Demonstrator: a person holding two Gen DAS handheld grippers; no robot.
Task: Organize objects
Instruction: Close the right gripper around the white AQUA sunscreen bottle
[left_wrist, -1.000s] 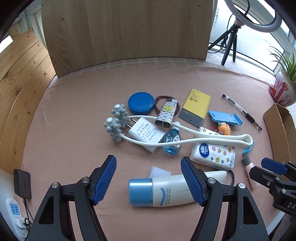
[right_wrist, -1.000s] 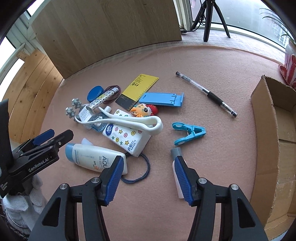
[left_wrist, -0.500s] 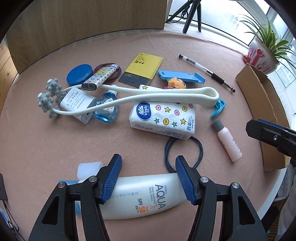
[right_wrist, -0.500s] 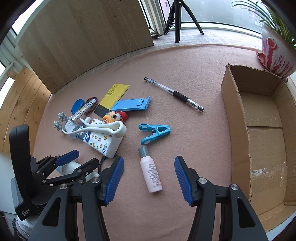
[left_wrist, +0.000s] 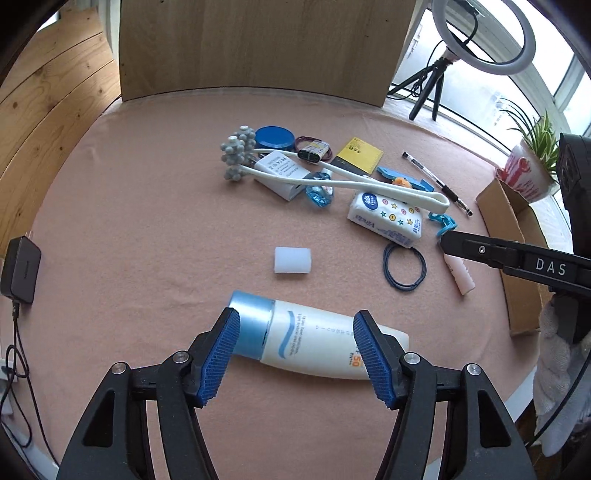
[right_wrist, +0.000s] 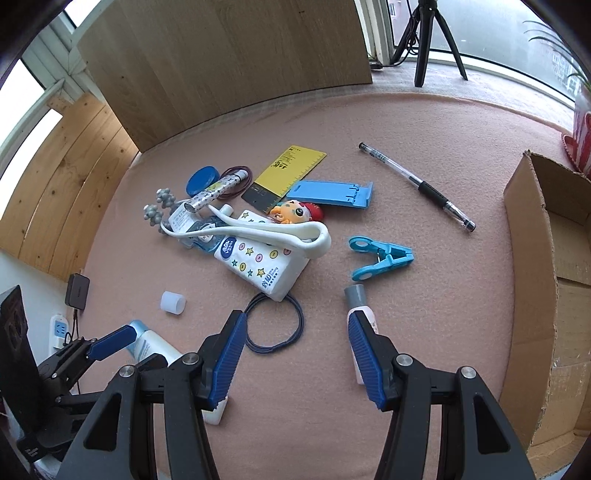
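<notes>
Sunscreen tube (left_wrist: 317, 338) lies between left gripper's (left_wrist: 299, 356) parted, just-widened jaws, unclamped; right gripper (right_wrist: 295, 363) parted, empty.

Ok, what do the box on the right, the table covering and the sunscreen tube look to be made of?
The box: brown corrugated cardboard, matte, with raw cut edges and fold creases. The table covering: pink felt-like cloth, going by its fuzzy, non-reflective surface; the exact fabric is unclear. The sunscreen tube: probably smooth white plastic with a soft sheen and printed lettering, plus a light blue, slightly metallic-looking cap.
</notes>
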